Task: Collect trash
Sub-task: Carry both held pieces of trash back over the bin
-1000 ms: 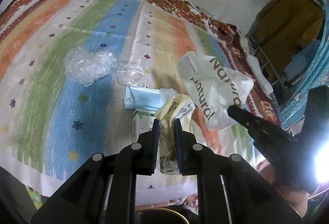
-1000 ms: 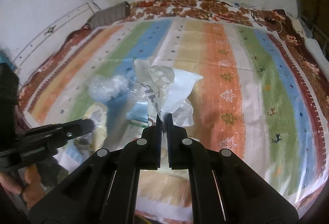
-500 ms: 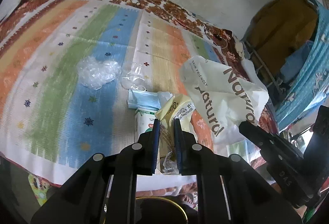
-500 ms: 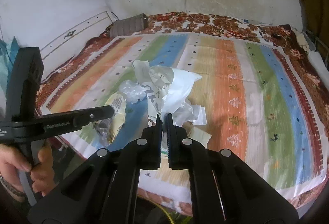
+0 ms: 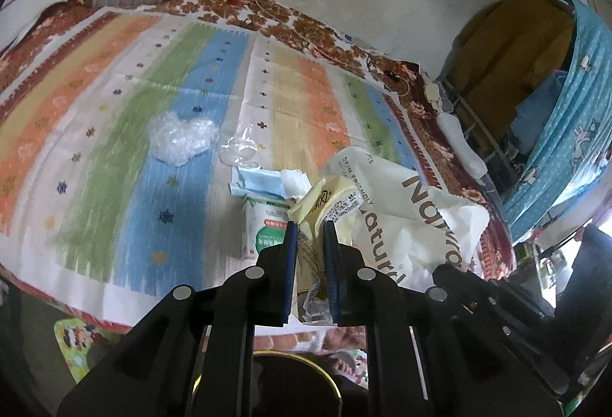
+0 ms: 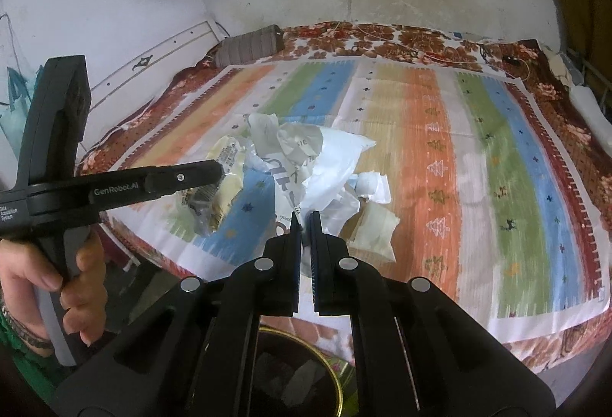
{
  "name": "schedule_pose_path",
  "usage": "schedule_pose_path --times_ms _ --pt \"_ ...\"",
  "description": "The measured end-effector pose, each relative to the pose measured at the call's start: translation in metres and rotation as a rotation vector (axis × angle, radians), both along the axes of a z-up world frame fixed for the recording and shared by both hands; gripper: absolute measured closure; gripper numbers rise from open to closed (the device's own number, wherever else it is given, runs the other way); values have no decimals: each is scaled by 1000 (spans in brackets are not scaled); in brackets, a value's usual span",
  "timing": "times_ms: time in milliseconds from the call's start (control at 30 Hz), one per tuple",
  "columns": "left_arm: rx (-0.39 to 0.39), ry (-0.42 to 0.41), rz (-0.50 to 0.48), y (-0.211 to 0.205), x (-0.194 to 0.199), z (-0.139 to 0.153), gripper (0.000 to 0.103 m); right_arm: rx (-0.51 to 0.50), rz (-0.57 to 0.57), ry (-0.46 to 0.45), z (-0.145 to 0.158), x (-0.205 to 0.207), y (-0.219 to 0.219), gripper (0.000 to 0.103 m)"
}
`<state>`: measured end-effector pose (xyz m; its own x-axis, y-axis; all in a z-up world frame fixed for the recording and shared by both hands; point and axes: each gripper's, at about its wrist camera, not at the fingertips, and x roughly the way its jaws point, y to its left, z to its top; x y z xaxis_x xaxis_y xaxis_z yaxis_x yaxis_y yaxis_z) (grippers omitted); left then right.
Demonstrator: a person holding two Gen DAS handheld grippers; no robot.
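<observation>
Trash was held in both tongs above the near edge of the bed's striped multicoloured cloth point(image 5: 114, 164). The left tongs point(image 5: 310, 226) were clamped on a crinkled pale-yellow printed plastic wrapper point(image 5: 325, 199); the right tongs point(image 6: 305, 216) were pressed together on a white plastic bag with brown lettering point(image 6: 306, 157). On the cloth lay a crumpled clear plastic film point(image 5: 181, 140), a folded blue face mask point(image 5: 256, 184), a white-and-green paper pack point(image 5: 264, 226) and a crumpled white tissue point(image 6: 369, 184). Below both tongs sat a dark round bin with a gold rim point(image 6: 329, 367). A hand point(image 6: 57, 283) gripped the left handle.
</observation>
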<state>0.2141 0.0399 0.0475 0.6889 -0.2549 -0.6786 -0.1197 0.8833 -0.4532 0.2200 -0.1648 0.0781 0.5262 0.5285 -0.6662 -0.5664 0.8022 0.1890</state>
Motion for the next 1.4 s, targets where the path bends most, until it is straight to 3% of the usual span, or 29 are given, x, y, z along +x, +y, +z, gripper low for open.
schedule_pose_path --times_ms 567,800,1067,1267,1400 --pt "-36 -9 -12 -6 -58 -6 90 7 -3 63 -26 -55 -15 99" --pt "16 -50 -16 -20 -93 -7 90 -2 8 95 -43 -83 -17 99" --pt "34 -4 11 -22 -113 -25 90 -39 20 158 -69 -113 -20 99" --pt "-5 57 38 -19 -127 -44 90 -59 -3 224 -89 -125 -29 99" --pt "37 102 36 -31 -135 -57 90 -82 -12 233 -95 -132 -29 99"
